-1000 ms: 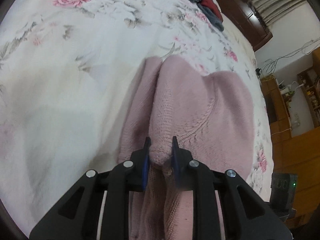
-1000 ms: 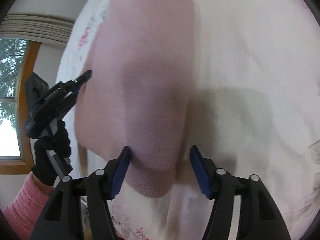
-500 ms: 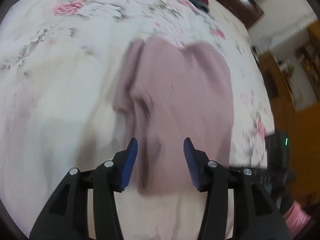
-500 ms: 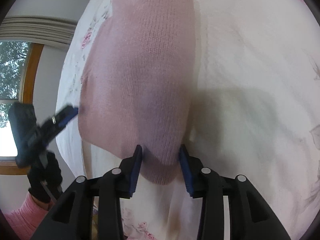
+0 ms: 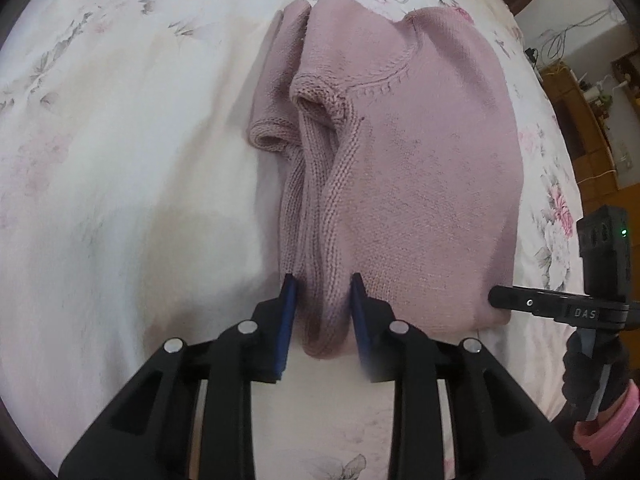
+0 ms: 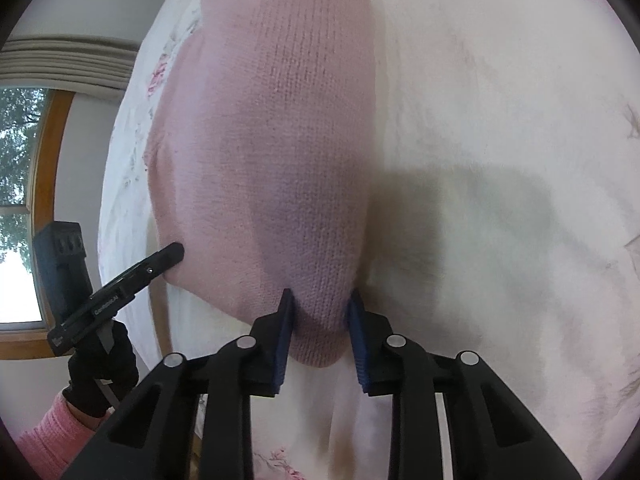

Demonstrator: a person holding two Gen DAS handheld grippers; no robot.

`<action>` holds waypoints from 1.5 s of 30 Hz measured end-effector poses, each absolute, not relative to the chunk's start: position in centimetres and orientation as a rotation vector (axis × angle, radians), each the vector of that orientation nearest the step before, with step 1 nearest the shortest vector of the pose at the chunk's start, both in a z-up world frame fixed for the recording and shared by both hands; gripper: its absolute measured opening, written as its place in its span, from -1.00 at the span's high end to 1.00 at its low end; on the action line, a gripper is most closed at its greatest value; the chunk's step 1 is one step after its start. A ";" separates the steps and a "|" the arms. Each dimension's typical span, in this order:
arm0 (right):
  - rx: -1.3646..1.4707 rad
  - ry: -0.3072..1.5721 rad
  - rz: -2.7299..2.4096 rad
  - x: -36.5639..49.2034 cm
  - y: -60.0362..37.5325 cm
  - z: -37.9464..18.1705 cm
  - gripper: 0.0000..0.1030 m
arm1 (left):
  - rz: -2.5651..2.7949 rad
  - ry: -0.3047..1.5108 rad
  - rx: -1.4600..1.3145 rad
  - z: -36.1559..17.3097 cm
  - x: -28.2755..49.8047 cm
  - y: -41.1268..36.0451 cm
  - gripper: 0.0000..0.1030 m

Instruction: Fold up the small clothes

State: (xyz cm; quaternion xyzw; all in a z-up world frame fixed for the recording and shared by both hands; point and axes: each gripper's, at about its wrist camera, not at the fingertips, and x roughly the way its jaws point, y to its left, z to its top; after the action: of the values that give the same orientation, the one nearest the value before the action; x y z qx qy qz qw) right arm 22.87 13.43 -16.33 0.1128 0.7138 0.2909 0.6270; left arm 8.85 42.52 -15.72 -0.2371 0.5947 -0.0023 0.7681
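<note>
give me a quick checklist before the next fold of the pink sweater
1. Left gripper closed on the pink knit sweater hem: ok.
2. Right gripper closed on the other hem corner: ok.
3. Sleeves folded onto the body: ok on the side the left wrist view shows, other side cannot tell.
4. Sweater lying flat: not ok, a ridge is bunched ahead of the left gripper.
5. Floral bedsheet bare beyond the collar: ok.
</note>
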 end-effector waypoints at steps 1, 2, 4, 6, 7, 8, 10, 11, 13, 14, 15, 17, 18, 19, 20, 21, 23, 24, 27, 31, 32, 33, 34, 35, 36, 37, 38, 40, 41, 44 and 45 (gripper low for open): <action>0.258 1.638 0.673 22.9 13.3 -16.1 0.36 | -0.001 1.290 -0.522 -15.2 8.9 42.9 0.37; 0.258 1.636 0.675 23.0 13.3 -15.8 0.27 | 0.010 1.284 -0.528 -14.4 8.9 43.5 0.23; 0.282 1.618 0.677 23.3 12.7 -15.1 0.10 | 0.005 1.246 -0.548 -13.0 8.9 44.4 0.19; 0.310 1.594 0.679 23.7 11.9 -14.5 0.10 | 0.014 1.198 -0.539 -11.3 9.7 45.3 -0.04; 0.317 1.587 0.675 23.9 11.5 -14.3 0.10 | 0.018 1.175 -0.524 -10.6 10.4 45.7 -0.07; 0.322 1.579 0.670 24.1 11.1 -14.1 0.10 | 0.027 1.152 -0.503 -10.1 11.6 46.1 -0.07; 0.319 1.566 0.658 24.5 10.9 -13.8 0.10 | 0.027 1.124 -0.491 -9.8 13.7 46.7 -0.07; 0.321 1.561 0.654 24.6 10.8 -13.7 0.10 | 0.040 1.111 -0.485 -10.0 15.0 47.1 -0.07; 0.338 1.553 0.656 24.7 10.6 -13.6 0.10 | 0.048 1.101 -0.496 -10.5 17.1 47.2 -0.07; 0.338 1.550 0.657 24.7 10.7 -13.5 0.10 | 0.045 1.099 -0.509 -10.9 18.2 47.0 -0.07; 0.328 1.544 0.656 24.7 10.9 -13.4 0.10 | 0.042 1.099 -0.520 -11.3 19.3 47.1 -0.07; 0.320 1.540 0.656 24.7 11.0 -13.4 0.10 | 0.022 1.099 -0.530 -11.8 20.6 46.7 -0.03; 0.322 1.540 0.656 24.7 10.9 -13.4 0.10 | 0.012 1.102 -0.533 -12.2 21.3 46.4 0.00; 0.325 1.542 0.654 24.8 10.9 -13.5 0.10 | -0.002 1.111 -0.545 -12.6 21.6 46.3 0.04; 0.329 1.545 0.652 24.8 10.9 -13.6 0.10 | -0.007 1.122 -0.556 -13.0 22.0 46.0 0.18; 0.332 1.546 0.648 24.9 10.8 -13.7 0.10 | -0.004 1.137 -0.566 -13.4 22.3 45.9 0.30; 0.339 1.547 0.646 24.8 10.7 -13.8 0.09 | -0.013 1.139 -0.604 -13.9 22.2 46.4 0.63; 0.341 1.547 0.647 24.8 10.7 -13.8 0.09 | -0.015 1.134 -0.632 -14.0 22.0 46.8 0.79; 0.331 1.546 0.651 24.9 10.7 -13.8 0.09 | 0.002 1.077 -0.674 -13.2 20.7 47.9 0.83; 0.333 1.545 0.649 24.9 10.5 -13.8 0.09 | 0.045 1.047 -0.637 -13.0 18.9 48.4 0.83; 0.331 1.545 0.642 24.9 10.5 -13.9 0.09 | 0.056 1.054 -0.639 -13.4 18.7 48.6 0.83; 0.327 1.545 0.639 24.9 10.5 -13.9 0.09 | 0.060 1.069 -0.659 -14.2 18.6 48.8 0.83; 0.326 1.545 0.640 24.9 10.6 -13.9 0.09 | 0.064 1.084 -0.682 -15.0 18.6 49.1 0.83; 0.324 1.545 0.641 24.9 10.6 -13.9 0.09 | 0.064 1.089 -0.698 -15.6 18.7 49.2 0.83; 0.318 1.546 0.641 24.8 10.7 -14.0 0.09 | 0.060 1.089 -0.705 -15.8 18.7 49.4 0.82; 0.314 1.547 0.640 24.8 10.7 -14.0 0.09 | 0.057 1.087 -0.707 -15.8 18.7 49.4 0.82; 0.310 1.547 0.640 24.8 10.7 -14.0 0.09 | 0.052 1.084 -0.709 -15.7 18.7 49.4 0.80; 0.310 1.547 0.642 24.8 10.7 -14.0 0.09 | 0.049 1.081 -0.721 -15.4 18.6 49.5 0.69; 0.311 1.546 0.643 24.8 10.7 -13.9 0.09 | 0.050 1.082 -0.728 -15.1 18.4 49.7 0.58; 0.320 1.531 0.648 24.9 10.4 -13.5 0.09 | 0.037 1.086 -0.738 -14.1 17.4 50.0 0.27; 0.326 1.522 0.649 25.0 10.2 -13.2 0.09 | 0.029 1.086 -0.738 -13.8 17.2 50.0 0.10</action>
State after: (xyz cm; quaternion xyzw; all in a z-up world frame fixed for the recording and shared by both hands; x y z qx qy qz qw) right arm 25.04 10.19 -13.20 0.1442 0.6739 0.2876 0.6651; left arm 17.21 49.97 -13.78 -0.3430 0.5050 0.0135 0.7919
